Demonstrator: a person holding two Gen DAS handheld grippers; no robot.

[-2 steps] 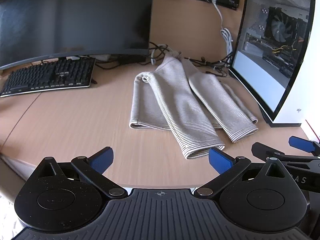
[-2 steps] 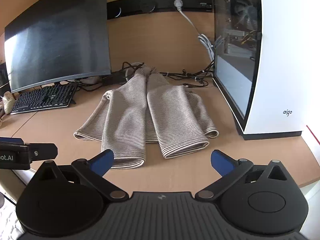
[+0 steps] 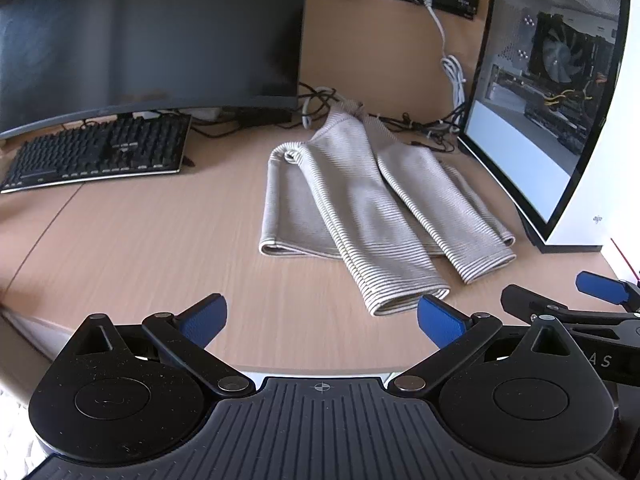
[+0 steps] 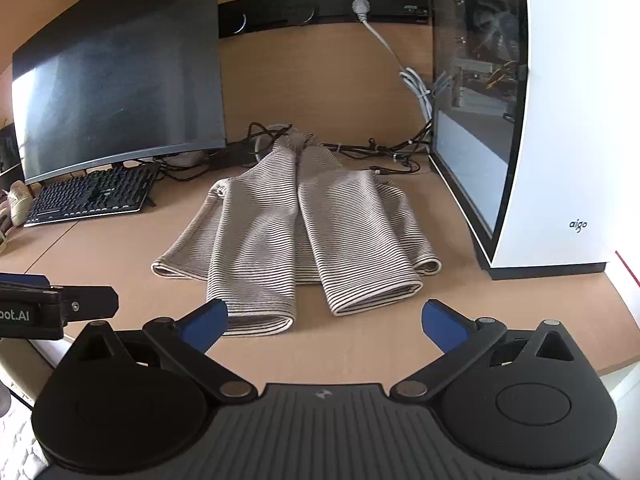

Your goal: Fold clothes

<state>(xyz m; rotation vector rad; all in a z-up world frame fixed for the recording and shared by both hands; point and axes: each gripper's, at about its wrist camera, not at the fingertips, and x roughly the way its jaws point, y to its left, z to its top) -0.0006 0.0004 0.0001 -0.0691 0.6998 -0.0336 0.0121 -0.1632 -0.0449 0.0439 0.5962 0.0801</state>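
A beige striped garment [image 3: 360, 208] lies flat on the wooden desk [image 3: 140, 240], both sleeves folded down over its body with the cuffs toward me; it also shows in the right wrist view [image 4: 296, 232]. My left gripper [image 3: 322, 320] is open and empty, above the desk's front edge just short of the left sleeve cuff. My right gripper [image 4: 326, 322] is open and empty, just short of both cuffs. Each gripper shows at the edge of the other's view.
A curved monitor [image 3: 140, 40] and black keyboard [image 3: 100, 156] stand at the back left. A white PC case [image 3: 560, 112] with a glass side stands right of the garment. Cables [image 4: 360, 152] run along the back wall. The desk front edge is close below the grippers.
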